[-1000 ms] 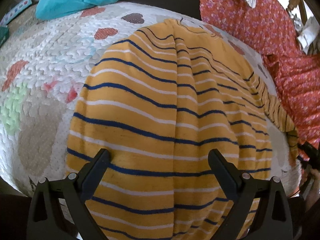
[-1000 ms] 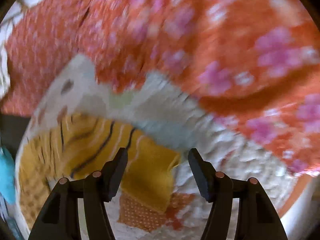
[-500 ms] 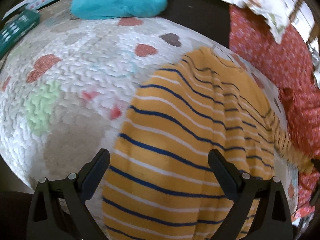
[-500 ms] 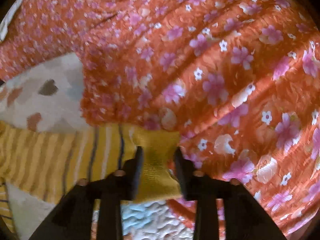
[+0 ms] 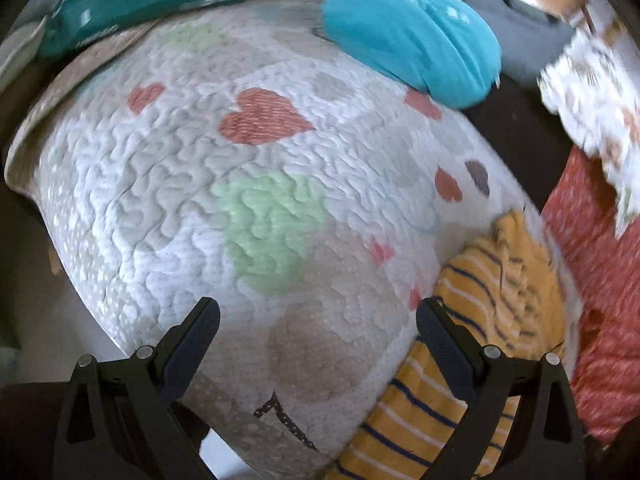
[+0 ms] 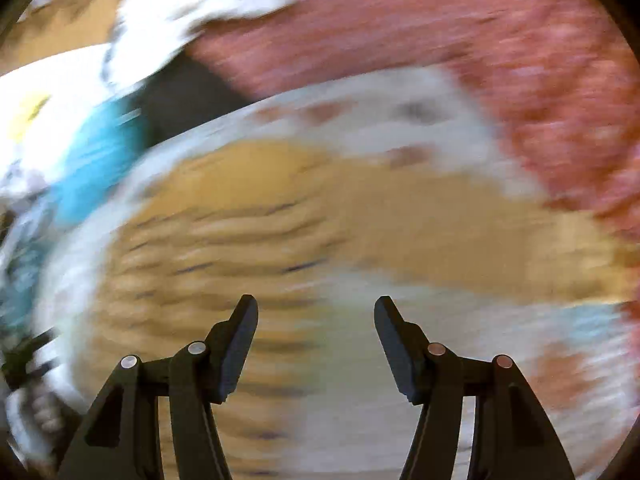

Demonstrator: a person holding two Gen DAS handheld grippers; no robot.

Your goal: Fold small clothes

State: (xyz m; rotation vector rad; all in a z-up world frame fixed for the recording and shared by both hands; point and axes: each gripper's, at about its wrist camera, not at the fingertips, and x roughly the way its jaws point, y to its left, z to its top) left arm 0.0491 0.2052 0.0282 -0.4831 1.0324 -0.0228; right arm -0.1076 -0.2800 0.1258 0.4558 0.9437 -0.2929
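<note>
We see our left gripper (image 5: 318,320) released above the quilt (image 5: 168,184), with the striped yellow garment (image 5: 492,292) lying at its right. Our right gripper (image 6: 316,320) has just been opening, nothing between its jaws.

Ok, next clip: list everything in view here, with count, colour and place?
quilt: one, white with red, grey and green hearts, under everything
striped top: one, yellow with navy and white stripes, on the quilt's right side
teal cloth: one, bundled at the quilt's far edge
floral cloth: one, red-orange, right of the striped top
teal box: one, far left, blurred
grey item: one, far right, unclear
left gripper: black, open, empty
right gripper: black, jaws just opening, nothing between them
</note>
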